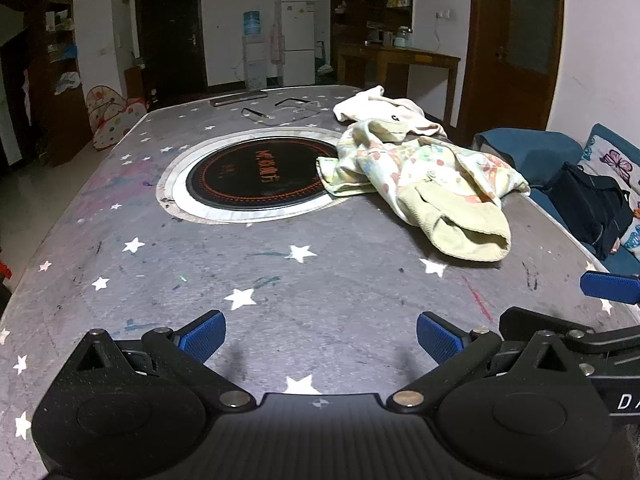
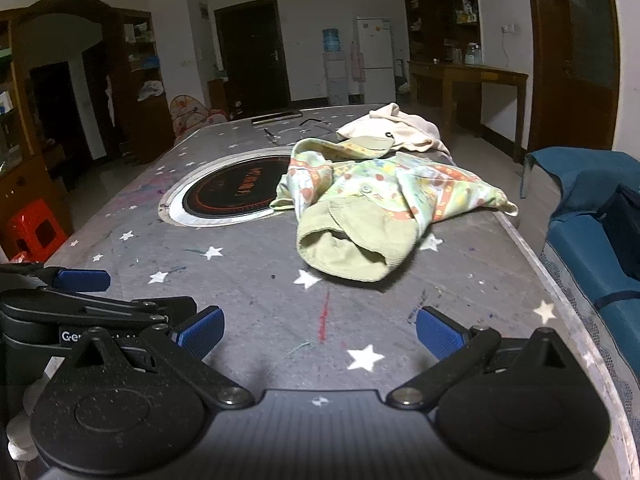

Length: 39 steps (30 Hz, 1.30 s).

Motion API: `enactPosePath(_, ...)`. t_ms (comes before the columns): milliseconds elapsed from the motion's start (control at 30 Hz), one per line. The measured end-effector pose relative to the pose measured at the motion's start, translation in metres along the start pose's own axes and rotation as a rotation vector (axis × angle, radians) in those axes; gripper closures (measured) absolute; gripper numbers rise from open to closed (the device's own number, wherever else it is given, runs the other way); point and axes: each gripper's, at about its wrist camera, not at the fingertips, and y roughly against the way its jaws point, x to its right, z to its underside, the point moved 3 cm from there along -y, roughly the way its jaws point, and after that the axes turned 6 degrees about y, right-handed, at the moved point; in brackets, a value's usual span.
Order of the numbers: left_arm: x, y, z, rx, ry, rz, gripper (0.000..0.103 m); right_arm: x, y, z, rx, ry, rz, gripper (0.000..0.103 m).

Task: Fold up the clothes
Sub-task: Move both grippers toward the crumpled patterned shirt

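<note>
A crumpled patterned child's garment (image 1: 424,176) with pale green cuffs lies on the grey star-print table (image 1: 280,280), right of centre. It also shows in the right wrist view (image 2: 372,208). A cream garment (image 1: 384,114) lies bunched behind it, also seen in the right wrist view (image 2: 400,126). My left gripper (image 1: 320,340) is open and empty, low over the near table, well short of the clothes. My right gripper (image 2: 320,332) is open and empty, just short of the green cuff (image 2: 344,256).
A round black induction hob (image 1: 256,178) is set into the table, partly under the patterned garment. Hangers (image 1: 280,110) and a flat bar lie at the far end. A blue sofa with a black bag (image 1: 592,208) stands to the right. A red stool (image 2: 36,232) stands to the left.
</note>
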Motion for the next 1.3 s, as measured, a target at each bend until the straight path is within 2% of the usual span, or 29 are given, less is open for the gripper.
enactPosePath(667,0.016,0.001,0.004,-0.029,-0.026,0.021,0.0,0.015,0.015,0.011,-0.004,-0.031,0.08,0.0)
enactPosePath(1300,0.024,-0.007,0.001,-0.061,-0.054,0.009,0.0,0.018,0.011,0.01,-0.035,-0.032,0.069,0.0)
